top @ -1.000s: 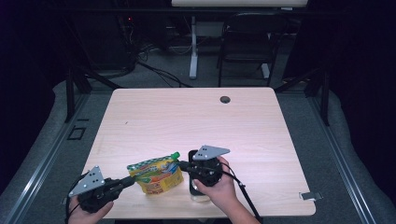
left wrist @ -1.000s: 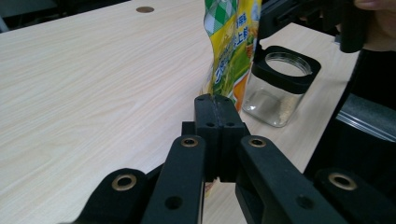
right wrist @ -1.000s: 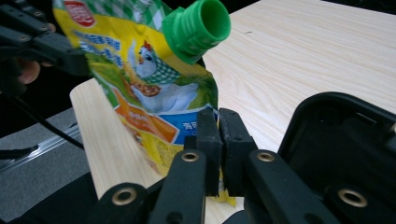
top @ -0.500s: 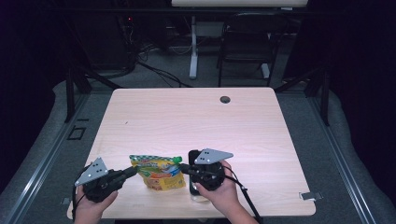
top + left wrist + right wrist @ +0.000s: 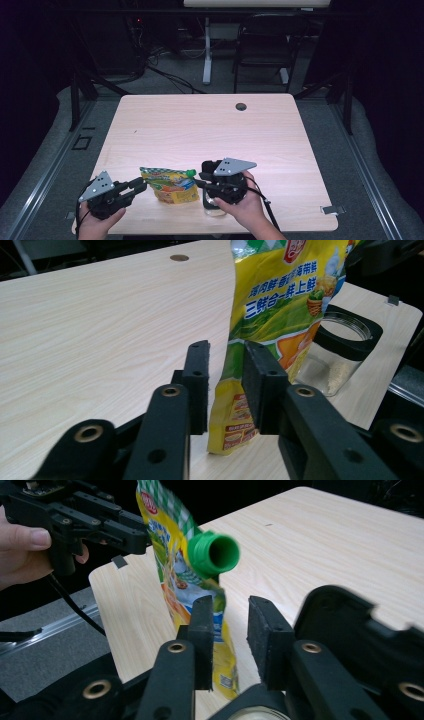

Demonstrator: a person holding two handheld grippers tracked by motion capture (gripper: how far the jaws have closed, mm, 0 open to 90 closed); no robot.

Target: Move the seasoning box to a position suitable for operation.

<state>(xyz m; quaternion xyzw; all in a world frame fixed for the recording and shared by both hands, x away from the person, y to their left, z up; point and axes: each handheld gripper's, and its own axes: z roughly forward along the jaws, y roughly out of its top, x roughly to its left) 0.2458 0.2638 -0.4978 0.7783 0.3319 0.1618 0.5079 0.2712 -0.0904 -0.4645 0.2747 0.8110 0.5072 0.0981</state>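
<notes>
A yellow snack pouch (image 5: 170,185) with a green spout (image 5: 216,554) rests on the table's front edge between my two grippers. My left gripper (image 5: 141,184) is at the pouch's left. Its jaws have just been opening, and the pouch's edge (image 5: 280,295) sits in the gap, free of both pads. My right gripper (image 5: 200,179) is at the pouch's right, by the spout. Its jaws have also just been opening, and the pouch (image 5: 170,555) hangs loose by one pad. A clear jar (image 5: 335,360) with a black rim stands under the right hand.
The light wooden table (image 5: 200,130) stretches away, with a round cable hole (image 5: 241,106) near its far edge. A small clip (image 5: 330,210) sits on the right front edge. Desk legs, a chair and cables stand in the dark beyond the table.
Both grippers held the pouch shut in their jaws before; now both stand open and the pouch is let go, resting on the table. The hands stayed in place.
</notes>
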